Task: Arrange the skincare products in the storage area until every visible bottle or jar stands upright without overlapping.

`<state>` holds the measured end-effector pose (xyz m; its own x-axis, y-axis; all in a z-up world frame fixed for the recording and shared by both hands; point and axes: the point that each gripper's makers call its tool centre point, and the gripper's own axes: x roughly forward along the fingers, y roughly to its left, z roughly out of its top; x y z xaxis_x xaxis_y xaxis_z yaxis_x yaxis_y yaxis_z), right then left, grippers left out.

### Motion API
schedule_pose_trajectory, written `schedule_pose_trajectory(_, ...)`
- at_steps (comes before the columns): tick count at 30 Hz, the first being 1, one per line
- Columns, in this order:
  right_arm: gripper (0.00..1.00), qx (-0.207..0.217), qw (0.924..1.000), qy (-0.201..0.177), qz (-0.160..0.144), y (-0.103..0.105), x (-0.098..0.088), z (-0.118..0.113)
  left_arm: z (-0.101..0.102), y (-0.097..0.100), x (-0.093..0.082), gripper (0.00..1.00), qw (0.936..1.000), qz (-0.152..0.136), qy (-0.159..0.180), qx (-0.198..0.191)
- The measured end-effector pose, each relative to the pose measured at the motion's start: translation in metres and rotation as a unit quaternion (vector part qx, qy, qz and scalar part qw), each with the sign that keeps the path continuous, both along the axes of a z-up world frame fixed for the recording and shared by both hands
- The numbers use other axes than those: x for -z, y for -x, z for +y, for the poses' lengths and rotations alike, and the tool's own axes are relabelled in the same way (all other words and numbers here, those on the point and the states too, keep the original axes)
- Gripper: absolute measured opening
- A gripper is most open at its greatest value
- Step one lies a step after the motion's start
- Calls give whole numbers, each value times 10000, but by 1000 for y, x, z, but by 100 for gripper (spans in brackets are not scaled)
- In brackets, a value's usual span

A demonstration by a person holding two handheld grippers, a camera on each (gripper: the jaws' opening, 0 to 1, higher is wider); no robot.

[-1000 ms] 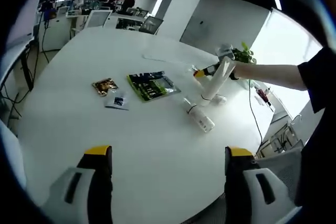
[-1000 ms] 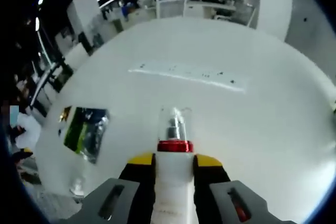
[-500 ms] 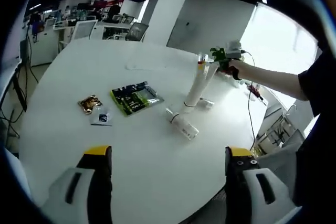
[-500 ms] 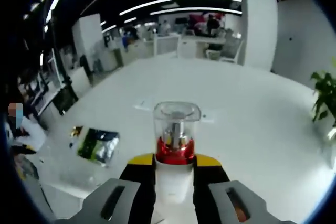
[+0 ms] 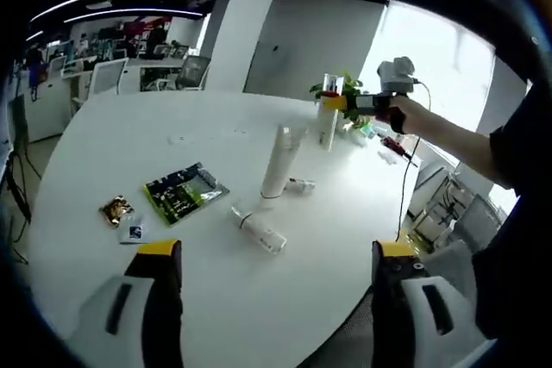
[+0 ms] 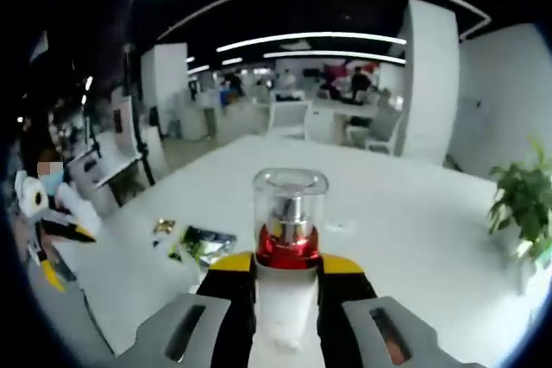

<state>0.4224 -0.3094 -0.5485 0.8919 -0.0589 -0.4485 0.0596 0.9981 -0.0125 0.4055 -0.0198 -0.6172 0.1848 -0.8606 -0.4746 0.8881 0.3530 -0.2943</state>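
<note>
Pump bottle (image 6: 289, 239) clamped in right hand-held gripper (image 6: 287, 271); left hand-held gripper (image 5: 269, 256) spread apart

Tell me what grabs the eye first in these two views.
In the right gripper view, a white bottle with a red collar and clear cap is clamped in the right tongs. In the left gripper view, a tall white tube stands mid-table, a small bottle lying beside it, the left tongs open.
</note>
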Motion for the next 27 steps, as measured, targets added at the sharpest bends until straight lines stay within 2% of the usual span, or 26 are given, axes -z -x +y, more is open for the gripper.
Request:
schedule_pose_trajectory(3,17,-51,9999,17,-155,21,-15,23,-9,7,-5,85,9999,-85,59,92)
schedule_pose_trajectory(7,17,-192,9994,40,-272,41,-27,57,-19,16,-8,85,9993,-244,41,271)
schedule_pose_trajectory(9,17,-278,9992,23,-273,47,-29,74,-25,22,-12,85,9991,-234,98,345)
schedule_pose_trajectory(11,17,-599,9978,-29,-273,52,-30,100,-31,29,-18,86,9987,-258,178,412)
schedule_pose_trajectory(14,17,-834,9954,-314,-344,55,-32,132,-40,37,-25,86,9976,-391,245,511)
schedule_pose_trajectory(21,17,-1218,9906,-373,-504,57,-48,193,-61,50,-48,80,9943,-718,567,555)
schedule_pose_trajectory(27,17,-1302,9879,-436,-727,58,-63,227,-74,53,-76,72,9884,-1107,937,450)
